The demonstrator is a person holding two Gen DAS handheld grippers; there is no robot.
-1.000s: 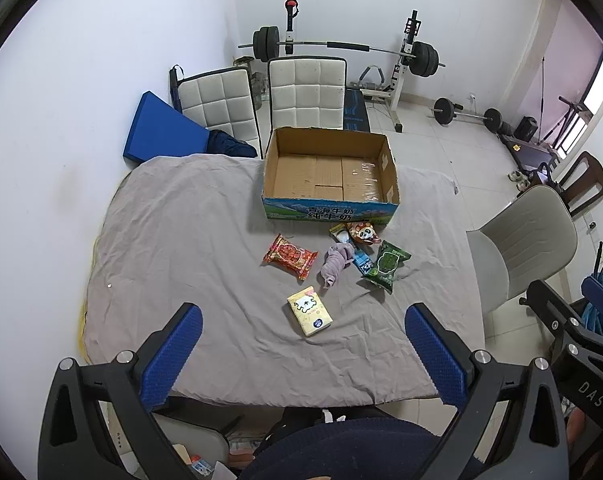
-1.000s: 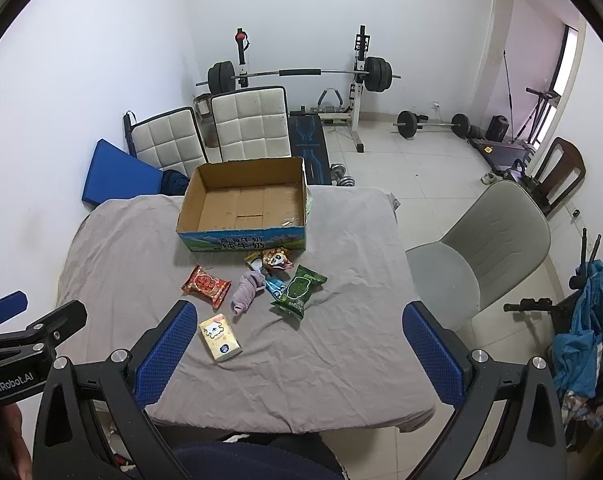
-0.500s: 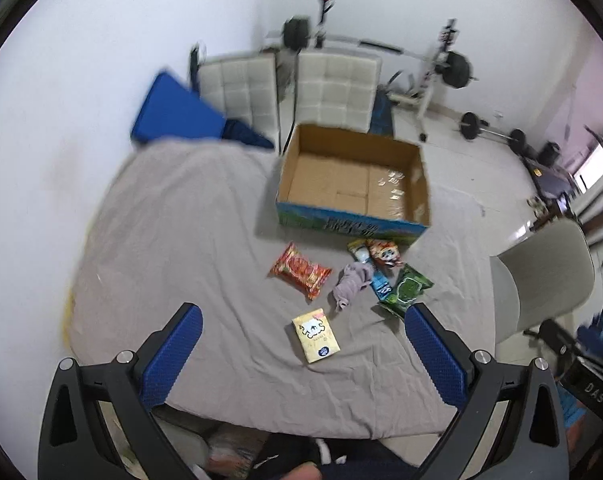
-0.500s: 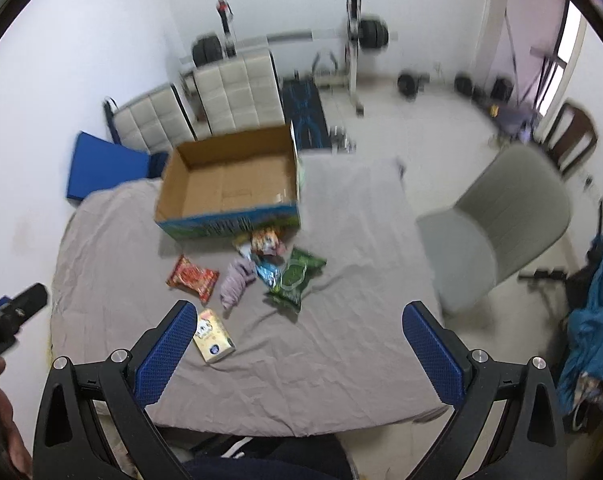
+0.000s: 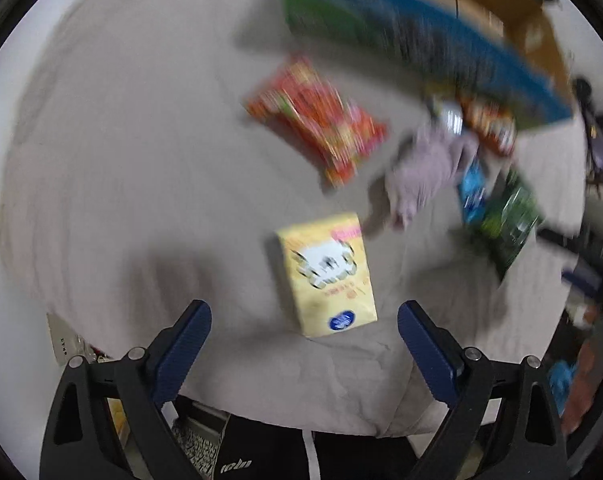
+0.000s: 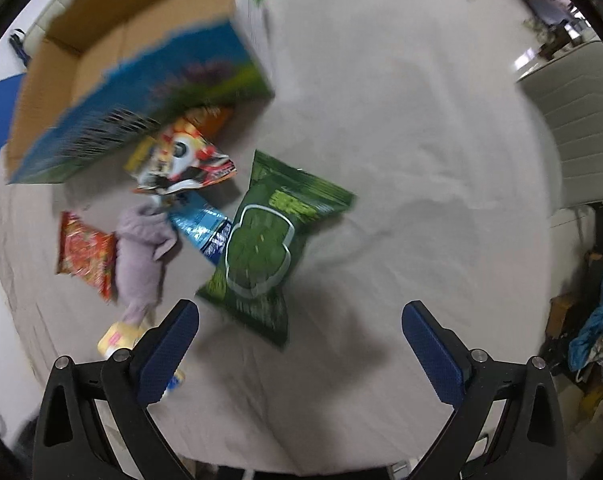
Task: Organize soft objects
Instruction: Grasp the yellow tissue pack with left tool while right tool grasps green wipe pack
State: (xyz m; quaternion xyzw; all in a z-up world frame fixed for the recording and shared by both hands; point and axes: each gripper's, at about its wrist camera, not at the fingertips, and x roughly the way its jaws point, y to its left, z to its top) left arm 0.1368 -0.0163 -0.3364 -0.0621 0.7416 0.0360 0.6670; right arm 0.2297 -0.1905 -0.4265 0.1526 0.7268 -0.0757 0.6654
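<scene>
My left gripper (image 5: 303, 334) is open and empty, just short of a yellow tissue pack (image 5: 327, 274) on the grey cloth. Beyond it lie a red snack bag (image 5: 315, 118), a lilac cloth (image 5: 423, 170), a blue packet (image 5: 473, 190) and a green snack bag (image 5: 509, 220). My right gripper (image 6: 299, 336) is open and empty, close above the green snack bag (image 6: 265, 240). To its left are the blue packet (image 6: 201, 228), an orange cartoon bag (image 6: 185, 160), the lilac cloth (image 6: 139, 252), the red bag (image 6: 85, 250) and the yellow pack (image 6: 117, 338). The open cardboard box (image 6: 137, 76) stands behind them.
The cloth-covered table (image 6: 401, 160) stretches right of the green bag. A grey chair (image 6: 573, 120) stands off the table's right edge, with blue clothing (image 6: 597, 320) on the floor. The box (image 5: 421, 36) fills the upper right of the blurred left wrist view.
Both grippers have dropped down and forward toward the table. The left now hovers near the yellow pack, the right near the green bag. Both stay open; the objects have not moved.
</scene>
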